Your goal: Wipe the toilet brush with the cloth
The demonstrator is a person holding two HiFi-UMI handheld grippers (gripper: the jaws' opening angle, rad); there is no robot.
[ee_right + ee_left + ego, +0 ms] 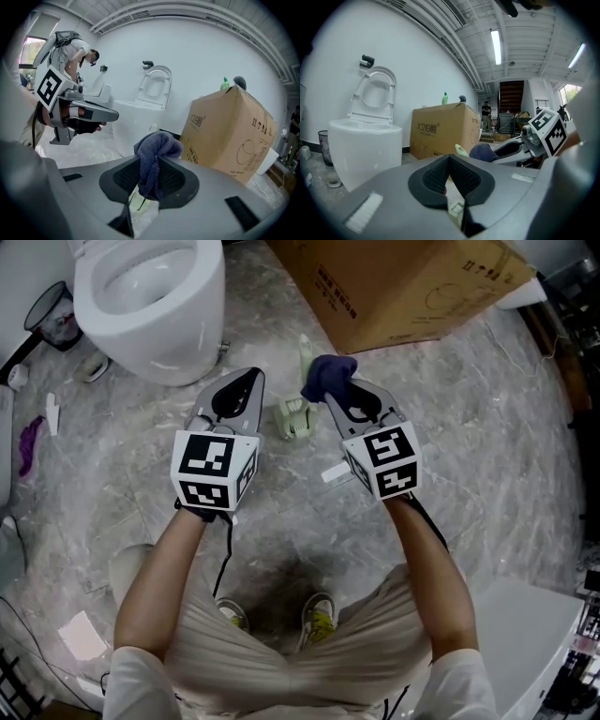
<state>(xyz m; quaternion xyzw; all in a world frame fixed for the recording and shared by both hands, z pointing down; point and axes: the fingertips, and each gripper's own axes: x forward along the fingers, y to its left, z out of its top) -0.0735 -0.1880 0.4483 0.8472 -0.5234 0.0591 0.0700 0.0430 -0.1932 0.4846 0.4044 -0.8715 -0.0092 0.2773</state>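
Note:
A pale green toilet brush (296,416) stands in its holder on the grey floor, its handle (305,351) pointing away from me. My right gripper (330,395) is shut on a dark blue cloth (328,374), which hangs bunched just right of the handle; in the right gripper view the cloth (153,161) is pinched between the pads. My left gripper (250,376) hovers left of the brush, shut with nothing in it. From the left gripper view I see the brush handle tip (461,150) and the cloth (482,152) beyond the closed jaws.
A white toilet (150,296) with its seat up stands at the far left, a small black bin (54,315) beside it. A large cardboard box (412,287) sits at the far right. A white scrap (335,472) lies on the floor near the brush.

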